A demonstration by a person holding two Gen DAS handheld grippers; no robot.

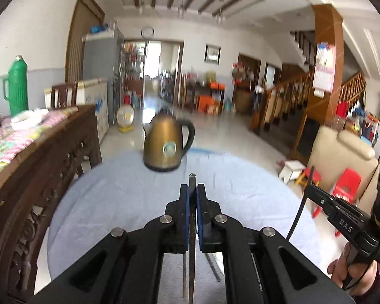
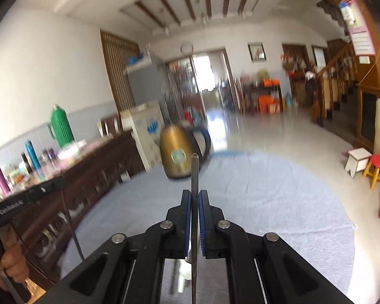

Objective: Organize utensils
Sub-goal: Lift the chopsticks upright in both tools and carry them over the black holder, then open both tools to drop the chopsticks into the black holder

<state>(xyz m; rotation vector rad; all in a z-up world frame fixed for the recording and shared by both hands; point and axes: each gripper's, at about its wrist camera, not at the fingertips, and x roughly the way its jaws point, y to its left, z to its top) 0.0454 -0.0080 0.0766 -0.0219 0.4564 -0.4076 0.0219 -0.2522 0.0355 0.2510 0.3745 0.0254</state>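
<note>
1. Left gripper (image 1: 192,197): jaws pinched together on a thin metal utensil (image 1: 192,185). Its tip pokes out past the fingertips and its shaft runs back under the camera. Probably a chopstick, too slim to tell for sure.
2. Right gripper (image 2: 194,200): jaws clamped on a second thin utensil (image 2: 194,174), same pose, tip forward.
3. Landmark is the kettle (image 1: 166,147) at the far edge of the blue-clothed table (image 1: 114,202). Both utensil tips point toward it and stop short; neither touches.
4. Key relation: each long axis runs along its gripper's fingers, roughly parallel to the other.
5. Right gripper sits to the right of the left, held apart from it.
6. More utensils lie on the cloth on the near side of the kettle, below the grippers and mostly hidden.
7. No holder visible; drop spot unclear.
</note>
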